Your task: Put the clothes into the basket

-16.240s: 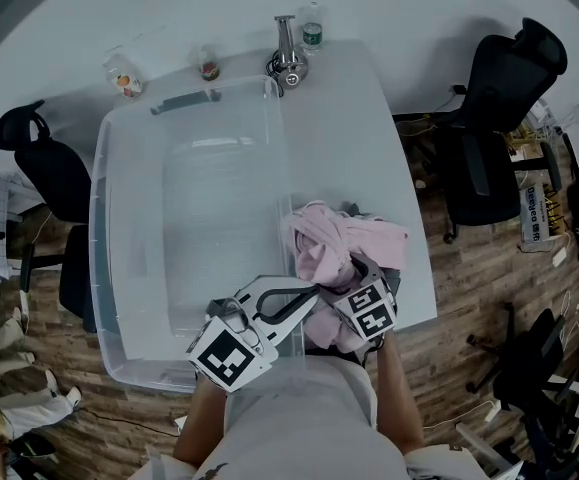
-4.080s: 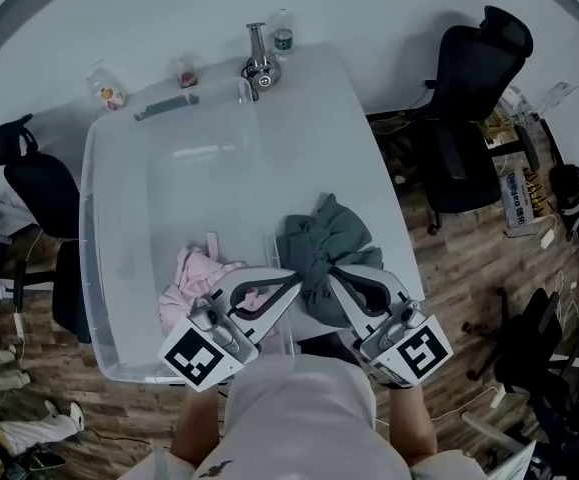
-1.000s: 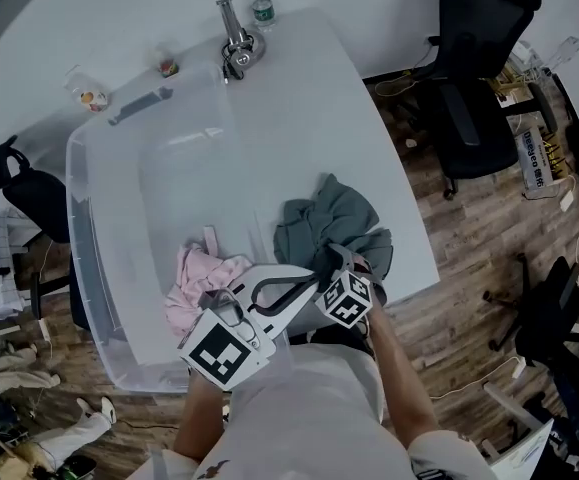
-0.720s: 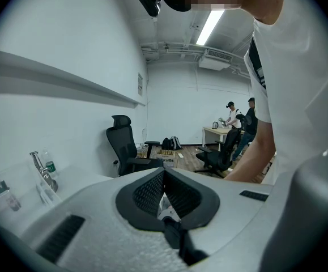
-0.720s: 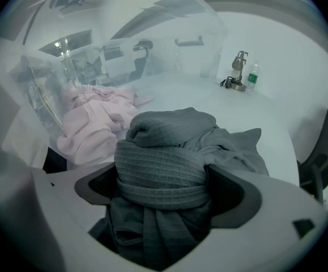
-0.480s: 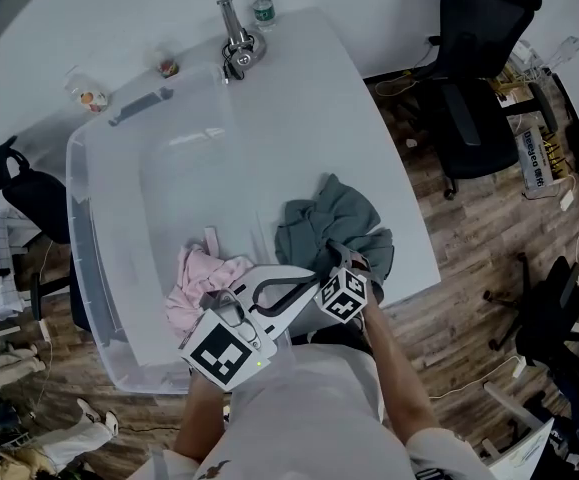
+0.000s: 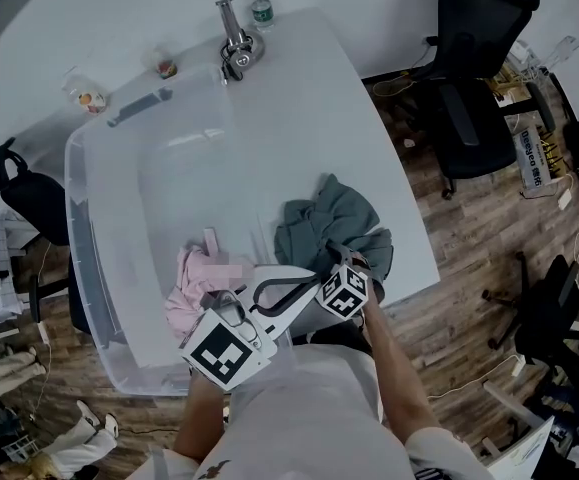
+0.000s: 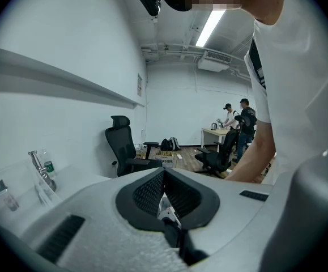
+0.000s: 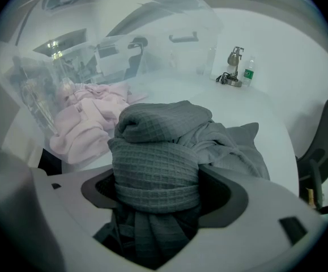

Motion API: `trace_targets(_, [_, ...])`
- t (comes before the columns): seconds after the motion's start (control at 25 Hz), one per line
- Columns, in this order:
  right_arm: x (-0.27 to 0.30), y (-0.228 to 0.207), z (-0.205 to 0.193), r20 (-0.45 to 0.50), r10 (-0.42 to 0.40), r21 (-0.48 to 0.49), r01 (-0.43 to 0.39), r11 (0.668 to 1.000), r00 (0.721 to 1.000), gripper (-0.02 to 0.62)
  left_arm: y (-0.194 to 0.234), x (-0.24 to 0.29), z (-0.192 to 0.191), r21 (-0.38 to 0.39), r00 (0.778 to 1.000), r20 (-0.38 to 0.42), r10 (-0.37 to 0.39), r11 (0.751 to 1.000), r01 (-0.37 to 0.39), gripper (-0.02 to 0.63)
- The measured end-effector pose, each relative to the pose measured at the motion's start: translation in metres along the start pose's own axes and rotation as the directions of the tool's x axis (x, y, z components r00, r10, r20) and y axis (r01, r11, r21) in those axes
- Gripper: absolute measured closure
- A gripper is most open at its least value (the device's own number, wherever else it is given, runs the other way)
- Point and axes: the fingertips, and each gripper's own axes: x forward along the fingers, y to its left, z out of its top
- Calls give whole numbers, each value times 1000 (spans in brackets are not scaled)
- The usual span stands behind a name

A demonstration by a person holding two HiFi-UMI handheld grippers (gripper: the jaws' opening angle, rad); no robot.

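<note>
A clear plastic basket (image 7: 89, 228) takes up the left of the white table (image 7: 369, 118). A pink garment (image 7: 197, 280) lies in its near end. A grey waffle-knit garment (image 7: 334, 218) is heaped on the table just right of the basket. My right gripper (image 7: 342, 260) points down into the heap's near edge. Its jaws have just been closing, and a thick fold of the grey garment (image 9: 158, 152) is squeezed between them. My left gripper (image 7: 312, 284) hovers over the basket's near right corner. In the left gripper view my left gripper (image 8: 164, 174) has its tips together and holds nothing.
A metal tap-like stand (image 7: 234, 43), a small bottle (image 7: 257, 3) and two cups (image 7: 164, 65) stand at the table's far end. Black office chairs (image 7: 489, 78) flank the table on the right and left (image 7: 19, 183). The table's right edge runs close to the grey heap.
Since the oldest frame the pink garment has gone from the table into the basket. Over the last second my right gripper has stayed at the grey heap's near edge, and my left has not moved.
</note>
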Motion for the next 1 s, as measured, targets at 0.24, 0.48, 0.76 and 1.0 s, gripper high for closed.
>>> trace_targets(0.24, [-7,0,3,38,29,87,-32,996,999,230,-2,-1,3,11,1000,14,-3,1000,3,601])
trace_targets(0.48, [-16,0,7,103,42,165,-59,985,994,231,-2,-1,3,16,1000,17,-8,1000,7,601])
trace_targets(0.76, [-37,-2,10,201,24,312,-87,946,979,232,-2,1,4,24,1000,20,-19,1000,19,601])
trace_targets(1.0, [-57,-2,16,292,-22,412,-105,905,956,232,-5,0,4,33,999,25,-39,999,38,601])
